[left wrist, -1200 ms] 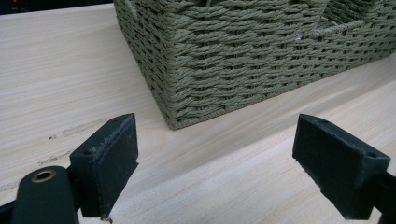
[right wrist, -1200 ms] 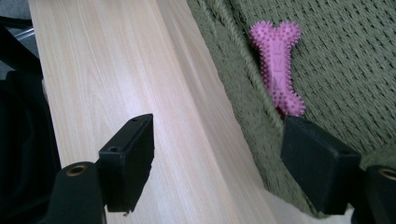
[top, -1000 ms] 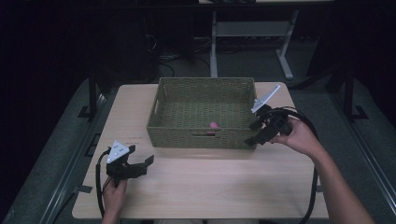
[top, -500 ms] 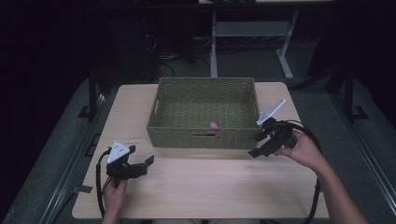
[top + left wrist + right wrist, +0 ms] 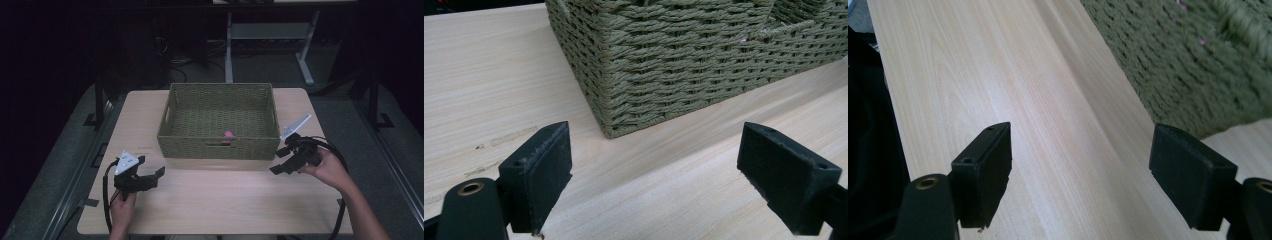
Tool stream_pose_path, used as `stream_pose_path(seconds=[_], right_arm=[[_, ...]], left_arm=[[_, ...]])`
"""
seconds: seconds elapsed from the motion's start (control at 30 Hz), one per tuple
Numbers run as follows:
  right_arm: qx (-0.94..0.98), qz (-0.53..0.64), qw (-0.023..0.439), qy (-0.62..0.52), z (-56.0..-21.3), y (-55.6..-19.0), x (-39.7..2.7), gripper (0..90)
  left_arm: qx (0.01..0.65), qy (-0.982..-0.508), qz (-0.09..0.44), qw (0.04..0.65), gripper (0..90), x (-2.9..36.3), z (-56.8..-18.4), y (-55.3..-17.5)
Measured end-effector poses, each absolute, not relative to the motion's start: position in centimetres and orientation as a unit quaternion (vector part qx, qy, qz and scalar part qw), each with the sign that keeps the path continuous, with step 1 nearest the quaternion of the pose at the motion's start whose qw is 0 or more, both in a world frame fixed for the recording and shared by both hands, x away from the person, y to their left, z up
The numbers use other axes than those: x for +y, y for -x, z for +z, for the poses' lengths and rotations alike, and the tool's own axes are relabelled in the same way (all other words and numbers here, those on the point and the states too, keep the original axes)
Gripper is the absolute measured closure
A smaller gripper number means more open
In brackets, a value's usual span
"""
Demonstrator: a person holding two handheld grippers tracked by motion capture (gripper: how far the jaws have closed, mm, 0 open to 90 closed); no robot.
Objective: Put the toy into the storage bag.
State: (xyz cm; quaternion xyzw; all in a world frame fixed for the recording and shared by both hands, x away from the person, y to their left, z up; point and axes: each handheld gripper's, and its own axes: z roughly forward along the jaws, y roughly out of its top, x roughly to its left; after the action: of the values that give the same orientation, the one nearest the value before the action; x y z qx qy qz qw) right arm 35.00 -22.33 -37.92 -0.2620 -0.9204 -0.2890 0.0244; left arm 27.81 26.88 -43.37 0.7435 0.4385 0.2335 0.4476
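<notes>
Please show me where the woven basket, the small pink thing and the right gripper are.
woven basket (image 5: 218, 147): high view, on its near outer wall.
small pink thing (image 5: 229, 134): high view, on its top, inside the basket by the near wall.
right gripper (image 5: 278, 161): high view, midway between its open fingertips.

basket: woven olive fibre, rough | table: pale wood grain, smooth matt | gripper pads: black, matt, rubbery

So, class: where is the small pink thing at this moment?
In the high view the small pink thing lies inside the green woven basket, against the middle of its near wall, just above the handle slot.
</notes>
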Motion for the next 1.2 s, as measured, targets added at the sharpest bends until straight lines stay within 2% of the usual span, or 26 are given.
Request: stream_pose_path(seconds=[1.2], right_arm=[[-0.904, -0.299, 0.013, 0.304, -41.8, -30.8, -26.1, 24.7]], left_arm=[[0.436, -0.748, 0.233, 0.444, 13.9, 26.6, -43.4, -27.8]])
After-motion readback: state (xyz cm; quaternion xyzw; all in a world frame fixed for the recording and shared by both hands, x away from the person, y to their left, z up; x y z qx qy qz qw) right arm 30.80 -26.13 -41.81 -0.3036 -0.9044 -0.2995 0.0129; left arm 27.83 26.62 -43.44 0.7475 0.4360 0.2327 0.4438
